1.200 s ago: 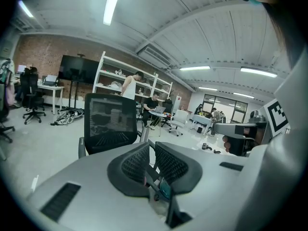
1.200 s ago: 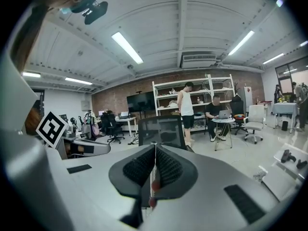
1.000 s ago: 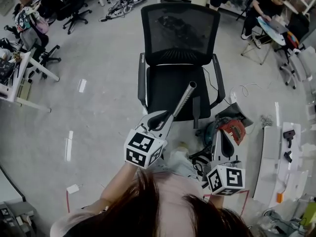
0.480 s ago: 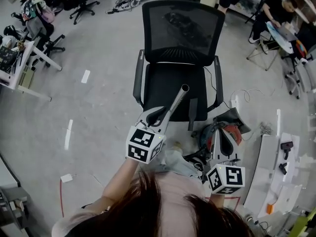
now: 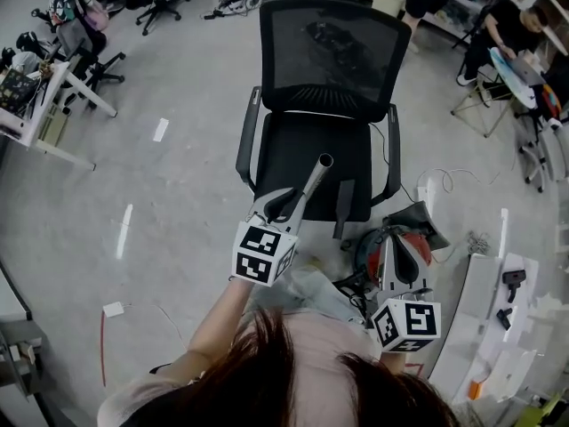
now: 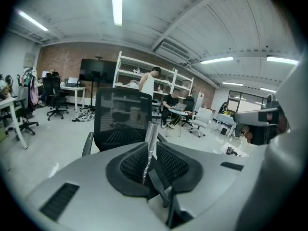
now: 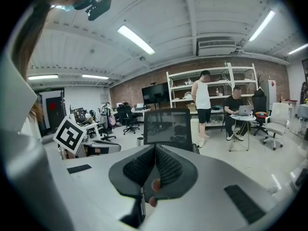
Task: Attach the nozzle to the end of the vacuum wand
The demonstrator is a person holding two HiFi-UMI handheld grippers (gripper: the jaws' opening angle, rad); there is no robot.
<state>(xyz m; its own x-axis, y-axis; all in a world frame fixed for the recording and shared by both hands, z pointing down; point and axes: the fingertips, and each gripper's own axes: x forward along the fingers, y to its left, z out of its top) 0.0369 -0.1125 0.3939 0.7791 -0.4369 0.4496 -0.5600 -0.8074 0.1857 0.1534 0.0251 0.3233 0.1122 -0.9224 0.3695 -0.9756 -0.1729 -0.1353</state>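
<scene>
Right now the left tool [image 5: 289,210], jaws just easing apart, pinches the vacuum wand [image 5: 315,181] over the front edge of the chair [image 5: 298,145], right tool [image 5: 397,254] closed empty; looser grip may let wand slip.

Wand [image 5: 313,181]: lower end buried in left tongs [image 5: 286,205]. Their jaws just eased open a touch, wand between them. Red vacuum [image 5: 413,237] half covered by right tongs [image 5: 400,258]. Pinkish blob [image 7: 153,185] low behind the right jaws, can't tell what. Bench [image 5: 484,274] cut by right edge; black bits [image 5: 514,279] on it too small to ID. Hair [image 5: 293,381] blocks the floor at the bottom of the head view.
</scene>
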